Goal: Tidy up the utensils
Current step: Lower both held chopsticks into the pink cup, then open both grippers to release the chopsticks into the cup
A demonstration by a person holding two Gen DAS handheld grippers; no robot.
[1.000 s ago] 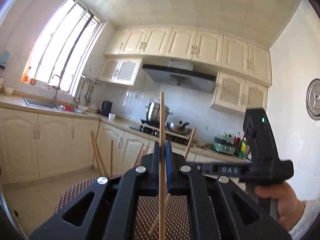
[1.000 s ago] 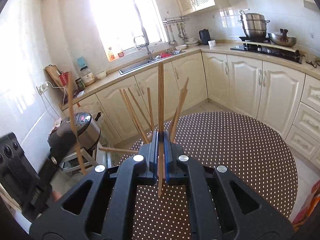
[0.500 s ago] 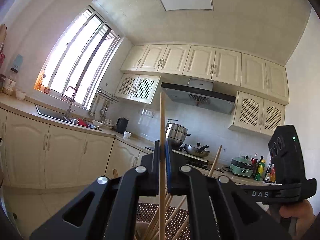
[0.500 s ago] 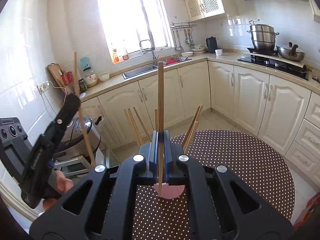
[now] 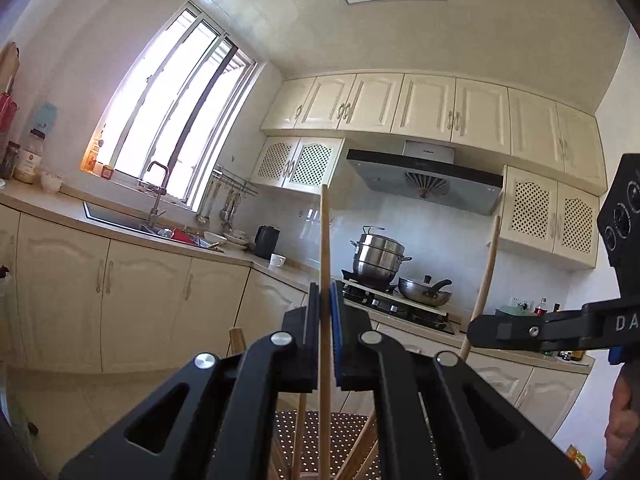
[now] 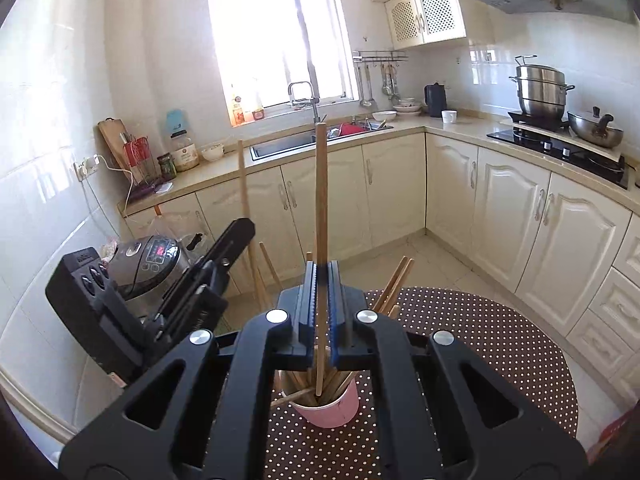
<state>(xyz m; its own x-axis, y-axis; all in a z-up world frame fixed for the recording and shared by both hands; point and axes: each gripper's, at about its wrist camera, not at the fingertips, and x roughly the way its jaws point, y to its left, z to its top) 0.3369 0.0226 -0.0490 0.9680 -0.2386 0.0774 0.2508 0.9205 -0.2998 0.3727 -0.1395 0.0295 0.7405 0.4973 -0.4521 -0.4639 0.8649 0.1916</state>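
Observation:
My left gripper (image 5: pixel 325 300) is shut on an upright wooden chopstick (image 5: pixel 325 240). My right gripper (image 6: pixel 321 280) is shut on another upright chopstick (image 6: pixel 321 200), whose lower tip hangs inside a pink cup (image 6: pixel 326 410) that holds several chopsticks. The cup stands on a brown polka-dot table (image 6: pixel 480 344). In the left wrist view the right gripper (image 5: pixel 476 330) sits at the right, holding its chopstick (image 5: pixel 486 272). In the right wrist view the left gripper (image 6: pixel 240 232) sits at the left with its chopstick (image 6: pixel 245 192), above and left of the cup.
A rice cooker (image 6: pixel 148 258) stands left of the table. Cream cabinets (image 6: pixel 400 192) and a counter with a sink (image 6: pixel 280 144) run behind. A steel pot (image 6: pixel 538 88) and a pan (image 6: pixel 594 128) sit on the stove at the right.
Both grippers have risen and tilted upward while holding their chopsticks. The right gripper has moved over the pink cup, which has come into view below it. The left gripper has come closer.

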